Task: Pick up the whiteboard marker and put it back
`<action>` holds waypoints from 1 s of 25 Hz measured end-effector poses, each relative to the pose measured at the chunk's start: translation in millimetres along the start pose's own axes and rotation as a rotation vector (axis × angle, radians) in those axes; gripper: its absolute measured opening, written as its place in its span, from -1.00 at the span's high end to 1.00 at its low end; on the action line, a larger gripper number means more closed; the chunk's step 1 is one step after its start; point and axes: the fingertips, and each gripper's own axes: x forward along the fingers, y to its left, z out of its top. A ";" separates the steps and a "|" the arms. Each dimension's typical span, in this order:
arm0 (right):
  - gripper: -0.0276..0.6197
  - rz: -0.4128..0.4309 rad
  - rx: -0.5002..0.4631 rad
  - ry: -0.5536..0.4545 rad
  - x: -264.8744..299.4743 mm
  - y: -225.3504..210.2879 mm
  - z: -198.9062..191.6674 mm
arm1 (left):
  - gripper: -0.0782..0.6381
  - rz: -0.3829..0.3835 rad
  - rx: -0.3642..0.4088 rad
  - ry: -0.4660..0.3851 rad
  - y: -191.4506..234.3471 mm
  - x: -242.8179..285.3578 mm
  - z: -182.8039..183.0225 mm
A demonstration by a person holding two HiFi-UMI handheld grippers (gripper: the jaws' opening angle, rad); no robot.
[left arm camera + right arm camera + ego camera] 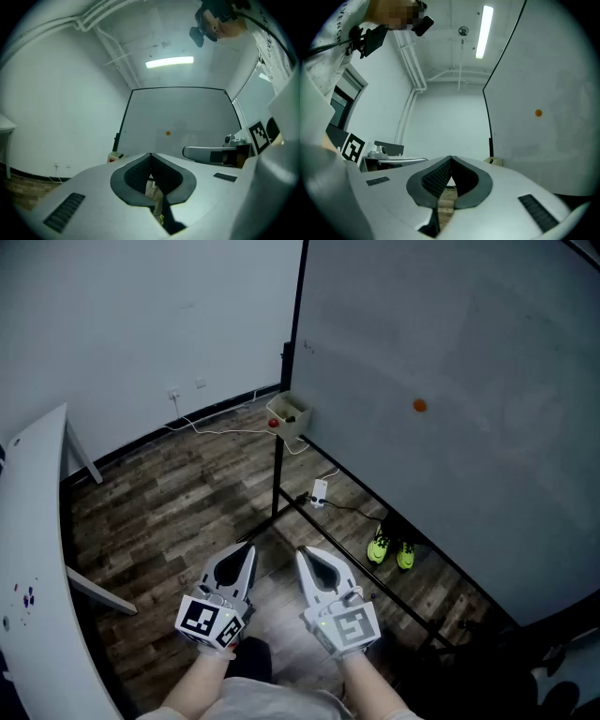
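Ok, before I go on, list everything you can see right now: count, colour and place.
whiteboard: one, grey-white, black frame, at right
magnet: one, orange, on the whiteboard
box: one, pale, at the whiteboard's left edge; a red item and a green item at it, too small to identify
shoes: one pair, neon green, on the floor under the whiteboard
adapter: one, white, on the floor by the frame
table: one, white, at left
whiteboard marker: none I can make out
left hand-held gripper: one, grey, jaws shut, empty
right hand-held gripper: one, grey, jaws shut, empty
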 end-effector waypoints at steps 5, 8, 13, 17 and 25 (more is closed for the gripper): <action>0.86 -0.006 0.002 0.004 54.3 -17.1 -13.1 | 0.74 -0.004 0.017 0.006 48.3 34.3 -6.5; 0.86 -0.015 0.022 0.000 84.9 -28.0 -20.0 | 0.74 0.006 0.013 0.014 76.5 52.8 -9.7; 0.86 -0.031 0.035 -0.005 129.8 -50.6 -31.1 | 0.74 -0.013 -0.005 0.013 113.0 88.3 -14.7; 0.85 -0.051 0.027 0.006 163.8 -68.0 -37.5 | 0.74 -0.036 -0.007 0.025 140.5 117.1 -19.9; 0.85 -0.086 -0.002 0.026 229.8 -107.5 -45.2 | 0.74 -0.084 -0.029 0.032 188.3 177.0 -21.4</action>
